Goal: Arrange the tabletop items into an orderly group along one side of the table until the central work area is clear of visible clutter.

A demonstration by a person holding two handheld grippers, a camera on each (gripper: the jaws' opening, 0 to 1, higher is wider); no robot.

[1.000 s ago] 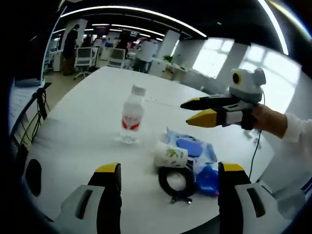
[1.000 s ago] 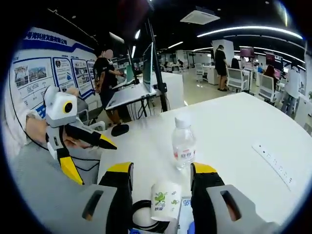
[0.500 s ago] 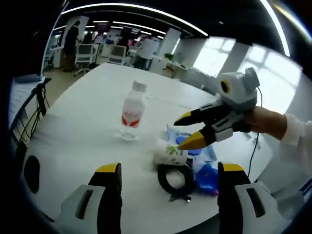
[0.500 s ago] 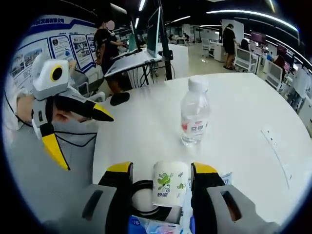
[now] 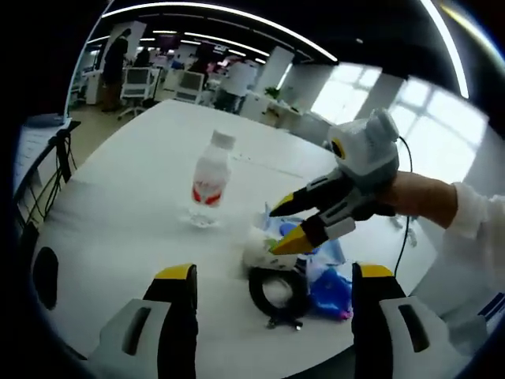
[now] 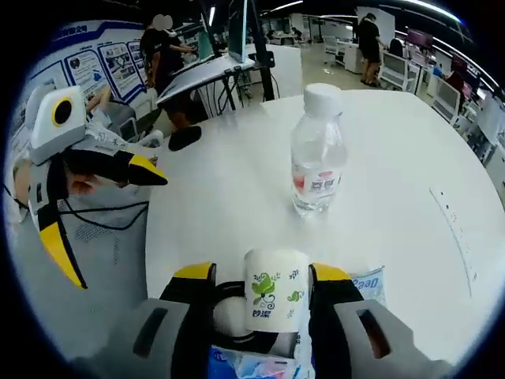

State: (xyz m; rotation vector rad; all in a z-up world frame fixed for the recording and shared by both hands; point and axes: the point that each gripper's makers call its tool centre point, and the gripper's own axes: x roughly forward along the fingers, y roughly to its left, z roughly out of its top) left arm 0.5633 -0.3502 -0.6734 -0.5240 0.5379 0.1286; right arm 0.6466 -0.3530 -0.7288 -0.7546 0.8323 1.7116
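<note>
On the white table (image 6: 237,197), the right gripper (image 6: 262,296) has its 2 yellow-tipped jaws spread, 1 on each side of the small white paper cup with green leaf print (image 6: 274,296); contact cannot be told. The cup sits beside a black tape ring (image 5: 278,290) and blue wet-wipe packs (image 5: 327,280). A clear plastic water bottle (image 6: 316,154) stands apart. The left gripper (image 5: 272,312) hangs released above the table
</note>
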